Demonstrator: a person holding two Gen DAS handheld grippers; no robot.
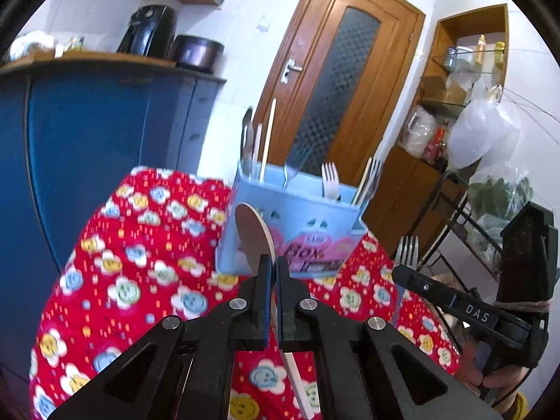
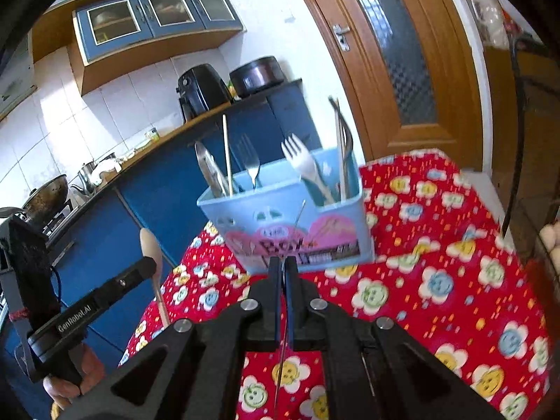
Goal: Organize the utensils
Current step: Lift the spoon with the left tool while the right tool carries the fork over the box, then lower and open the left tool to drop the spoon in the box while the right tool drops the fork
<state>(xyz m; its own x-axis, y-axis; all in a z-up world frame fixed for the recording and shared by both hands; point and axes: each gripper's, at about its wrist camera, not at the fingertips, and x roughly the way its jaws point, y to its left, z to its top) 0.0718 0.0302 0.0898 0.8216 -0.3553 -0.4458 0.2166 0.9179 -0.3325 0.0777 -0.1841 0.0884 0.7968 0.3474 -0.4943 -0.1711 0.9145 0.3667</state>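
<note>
Left gripper (image 1: 274,262) clamps a light, stiff, pale wooden spoon (image 1: 253,234) at its neck, while the right gripper (image 2: 282,262) pinches a thin, slippery metal fork (image 1: 407,252) edge-on, both 1 short reach from the blue plastic utensil box (image 2: 290,224).

Bright daylight in both views, w/ white wall tiles (image 2: 105,105) near blown out. Strong fisheye bend & black corners at edges. Motion blur on tablecloth (image 1: 140,262) & blue utensil box (image 2: 290,224); glare on door glass (image 2: 374,7).

Each of the 2 fisheye cameras sits close behind its own black tongs, looking forward and slightly down. Both views share the light-blue plastic utensil box (image 1: 294,224) (image 2: 290,217) just ahead, on the red flowered tablecloth (image 1: 140,266) (image 2: 437,262).
</note>
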